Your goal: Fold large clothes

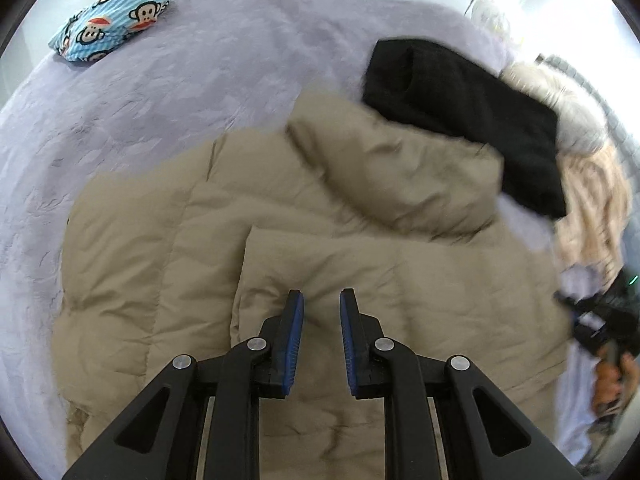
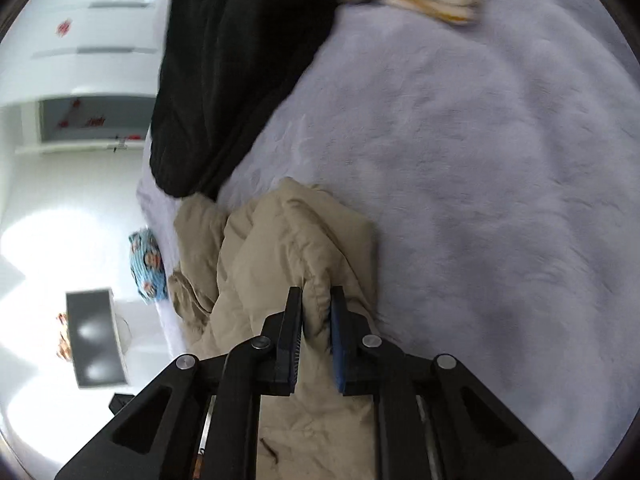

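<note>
Plainly mid-fold: puffy beige quilted down coat (image 1: 192,248) spread on the lavender plush bed cover (image 1: 168,92), one panel already turned over near the middle. Right claw (image 2: 316,316) clamped on a bunched ridge of that coat. Left claw (image 1: 321,312) poised over the folded panel, jaws narrowly parted, nothing between the blue pads (image 1: 295,332). Risk: shallow pinch on slick padded fabric, so a hard pull likely slips the ridge free and drops the fold. Further risk: black knit garment (image 1: 472,120) draped across the coat's far right part, apt to be dragged along or trapped inside. Cream fluffy clothes (image 1: 588,184) just beyond, likewise liable to snag. Blue monkey-print bundle (image 1: 112,20) far left, well apart.
</note>
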